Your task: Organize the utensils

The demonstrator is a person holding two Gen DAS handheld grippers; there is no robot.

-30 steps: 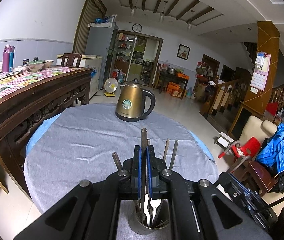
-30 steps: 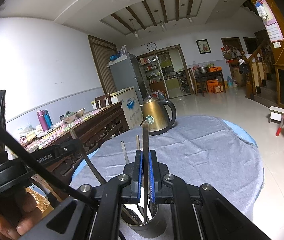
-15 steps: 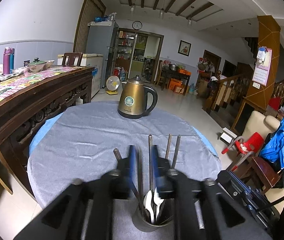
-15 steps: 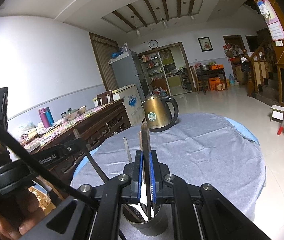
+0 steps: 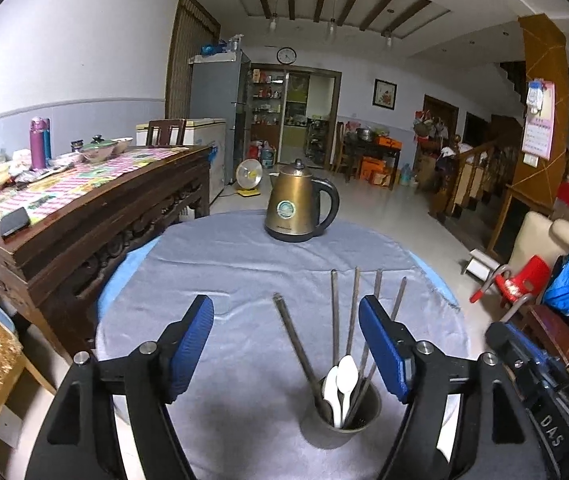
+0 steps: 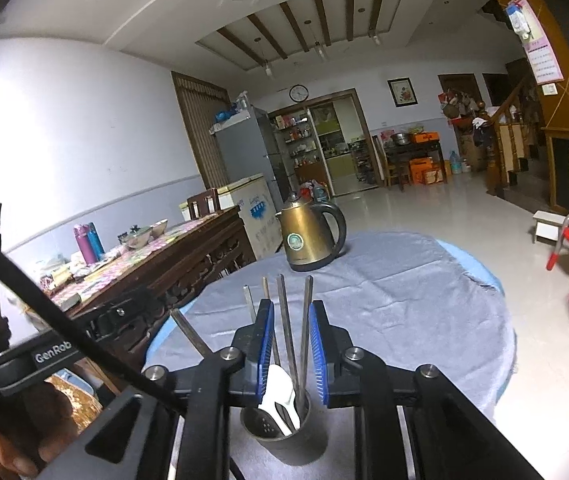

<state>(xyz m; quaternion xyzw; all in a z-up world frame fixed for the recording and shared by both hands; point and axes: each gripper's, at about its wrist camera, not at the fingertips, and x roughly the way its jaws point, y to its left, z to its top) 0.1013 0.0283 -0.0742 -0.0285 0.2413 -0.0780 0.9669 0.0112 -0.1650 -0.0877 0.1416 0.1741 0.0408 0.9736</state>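
A metal utensil holder [image 5: 344,414] stands on the grey tablecloth [image 5: 244,272], holding several metal chopsticks [image 5: 334,312] and white spoons [image 5: 342,380]. My left gripper [image 5: 286,336] is wide open and empty, its blue pads to either side above the holder. In the right wrist view the holder [image 6: 284,428] sits just below my right gripper [image 6: 290,344]. Its jaws are parted a little, with chopsticks [image 6: 288,332] standing between the pads untouched. White spoons [image 6: 280,396] lean in the holder.
A brass kettle [image 5: 298,208] stands at the table's far side. A carved wooden sideboard [image 5: 84,216] with bottles and bowls is on the left. A red chair [image 5: 524,276] and blue jacket are on the right. The other gripper's body [image 6: 44,356] sits at left.
Both grippers were shut on chopsticks over the holder. The left opened wide and drew back; the right has just parted its jaws. The chopsticks now stand in the holder.
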